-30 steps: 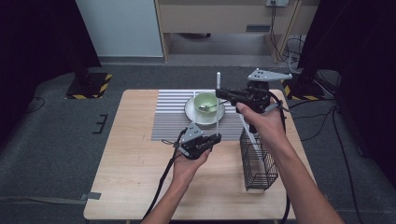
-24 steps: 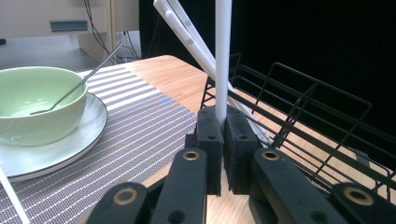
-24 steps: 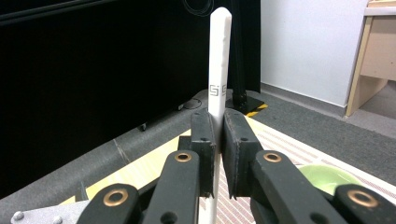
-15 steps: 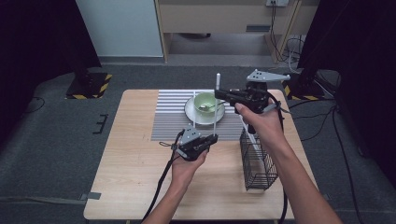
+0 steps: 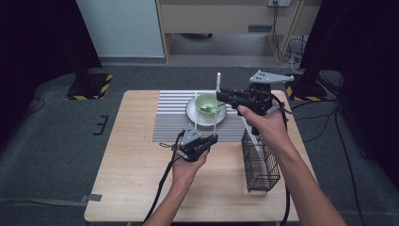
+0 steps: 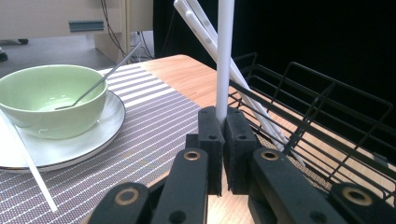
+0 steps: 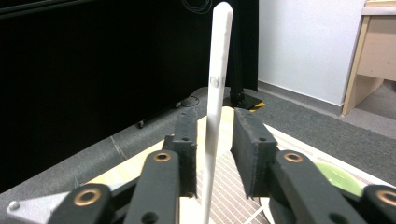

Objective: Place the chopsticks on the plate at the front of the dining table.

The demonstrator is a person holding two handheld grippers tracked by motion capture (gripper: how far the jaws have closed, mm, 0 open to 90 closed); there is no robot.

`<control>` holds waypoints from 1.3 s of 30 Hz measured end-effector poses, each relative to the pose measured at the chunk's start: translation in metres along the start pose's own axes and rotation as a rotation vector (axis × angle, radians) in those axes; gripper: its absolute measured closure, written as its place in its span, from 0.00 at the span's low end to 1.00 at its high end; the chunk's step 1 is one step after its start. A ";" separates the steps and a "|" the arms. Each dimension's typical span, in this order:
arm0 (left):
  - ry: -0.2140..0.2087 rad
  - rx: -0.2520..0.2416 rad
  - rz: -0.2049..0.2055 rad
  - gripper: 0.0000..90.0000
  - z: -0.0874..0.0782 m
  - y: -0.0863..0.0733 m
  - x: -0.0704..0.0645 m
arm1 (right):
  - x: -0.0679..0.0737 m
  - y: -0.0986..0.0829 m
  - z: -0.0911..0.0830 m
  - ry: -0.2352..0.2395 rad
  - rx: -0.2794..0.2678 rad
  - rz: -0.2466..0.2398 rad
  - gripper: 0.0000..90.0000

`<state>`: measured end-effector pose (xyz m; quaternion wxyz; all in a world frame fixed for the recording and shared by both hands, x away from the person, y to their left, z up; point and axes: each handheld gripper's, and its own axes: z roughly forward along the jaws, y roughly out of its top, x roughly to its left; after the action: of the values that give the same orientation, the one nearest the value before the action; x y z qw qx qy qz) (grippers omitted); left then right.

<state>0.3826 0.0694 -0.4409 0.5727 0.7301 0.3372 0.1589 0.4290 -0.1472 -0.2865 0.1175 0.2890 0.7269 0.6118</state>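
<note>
On the wooden table [image 5: 131, 188], the left gripper [image 5: 203, 143] has its jaws pressed together on the lower end of a white chopstick [image 5: 216, 101], which stands upright. Behind it, a green bowl [image 5: 208, 102] with a spoon [image 5: 212, 108] inside sits on a white plate [image 5: 195, 115], and the plate rests on a striped mat [image 5: 171, 122]. The right gripper [image 5: 221, 95] is level with the upper part of the chopstick; its jaws are apart, one on each side of the stick, not clamped. More to the right, a black wire basket [image 5: 259, 162] holds other white chopsticks [image 6: 243, 79].
</note>
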 end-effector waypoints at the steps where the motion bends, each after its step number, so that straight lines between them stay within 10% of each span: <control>1: 0.000 0.001 0.003 0.96 0.000 0.001 0.000 | -0.001 0.000 -0.001 -0.003 0.002 -0.001 0.74; 13: 0.055 -0.015 0.000 0.96 -0.010 0.004 0.007 | -0.020 -0.018 -0.025 -0.154 0.014 -0.032 0.45; 39: 0.093 -0.029 -0.018 0.96 -0.015 0.007 0.018 | -0.059 -0.041 -0.064 -0.315 0.023 0.006 0.32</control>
<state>0.3885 0.0917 -0.4328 0.5682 0.7105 0.3676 0.1925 0.4315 -0.2370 -0.3223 0.2251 0.3850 0.7055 0.5508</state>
